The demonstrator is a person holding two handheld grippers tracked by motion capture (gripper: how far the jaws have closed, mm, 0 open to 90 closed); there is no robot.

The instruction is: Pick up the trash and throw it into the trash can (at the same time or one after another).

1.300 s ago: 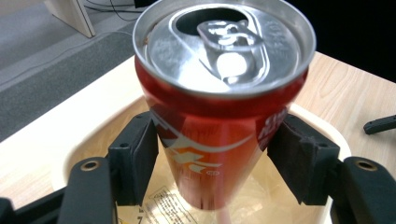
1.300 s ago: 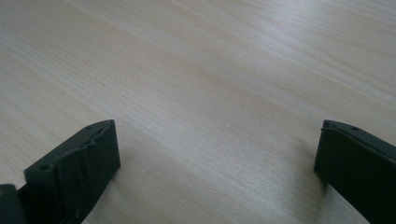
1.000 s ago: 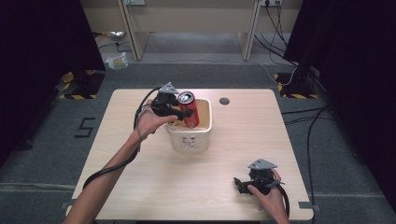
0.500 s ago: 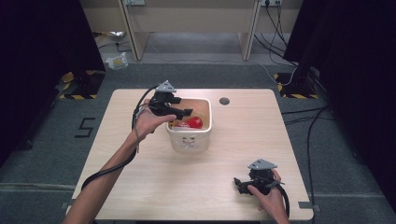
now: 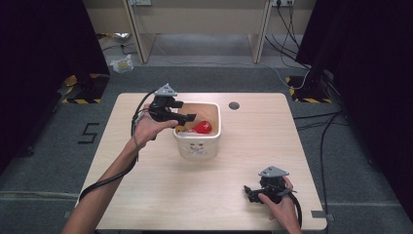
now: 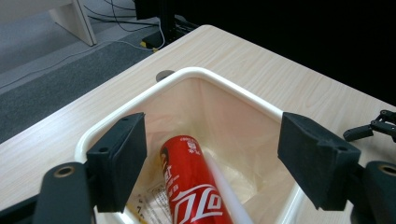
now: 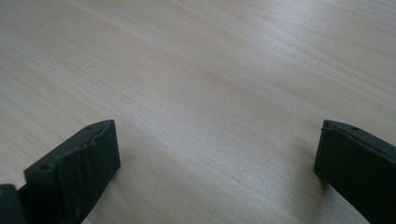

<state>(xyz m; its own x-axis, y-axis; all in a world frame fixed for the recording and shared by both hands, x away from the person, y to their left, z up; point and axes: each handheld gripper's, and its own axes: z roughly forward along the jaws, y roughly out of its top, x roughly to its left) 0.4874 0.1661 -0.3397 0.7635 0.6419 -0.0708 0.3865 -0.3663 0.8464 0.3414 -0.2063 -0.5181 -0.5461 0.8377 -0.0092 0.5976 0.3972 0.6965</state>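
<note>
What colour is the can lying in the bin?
Red with white lettering. The can shows best in the left gripper view, lying inside the white bin.

A "5" (image 5: 88, 132) marks the floor; the red can's (image 6: 194, 186) white script is unreadable.

The high view looks forward and down on the whole counter (image 5: 146, 195). The left gripper view peers closely into the bin (image 6: 233, 88), at the counter's 11 o'clock; the right skims bare counter.
</note>
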